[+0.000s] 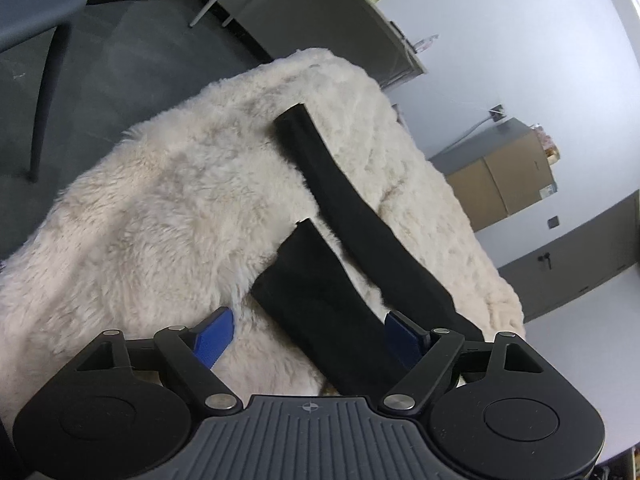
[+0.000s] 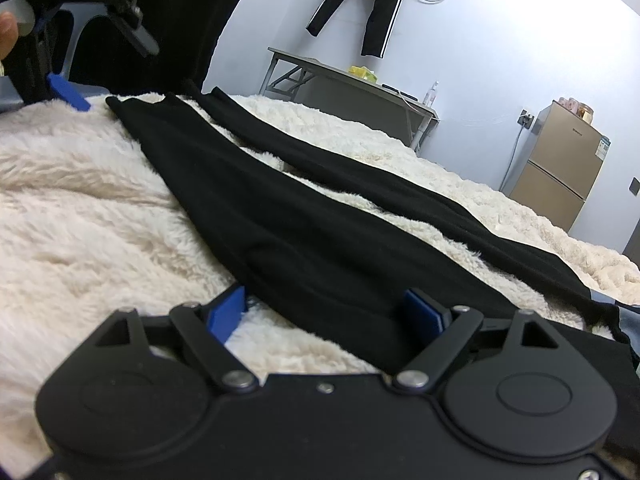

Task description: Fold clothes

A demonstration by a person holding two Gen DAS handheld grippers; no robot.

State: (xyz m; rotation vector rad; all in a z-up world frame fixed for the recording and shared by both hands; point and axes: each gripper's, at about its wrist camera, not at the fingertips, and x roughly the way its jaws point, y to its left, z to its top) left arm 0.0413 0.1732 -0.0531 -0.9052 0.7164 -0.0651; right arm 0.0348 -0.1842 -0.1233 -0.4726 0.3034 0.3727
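We see black trousers (image 2: 304, 216) spread on a cream fleece blanket (image 2: 80, 208), the two legs lying apart with a strip of fleece between them. In the left wrist view the left gripper (image 1: 308, 334) stands wide open, its blue fingers (image 1: 214, 336) spread over the near end of the shorter-looking leg (image 1: 320, 300); the housing hides whether either finger touches the cloth. The right gripper (image 2: 324, 312) is likewise open, low over the near edge of the trousers, one finger above fleece and the other above black fabric. The waist end is cut off behind the housings, so we cannot make out its shape. At the far left of the right wrist view, a blue fingertip (image 2: 68, 94) of the other gripper rests by the trousers' far corner.

Beyond the blanket stand a grey folding surface (image 2: 352, 80) carrying something yellow, a tan fridge (image 2: 560, 164), and striped black trousers (image 2: 368, 4) hanging on the pale wall. A dark chair (image 1: 36, 40) stands on grey floor.
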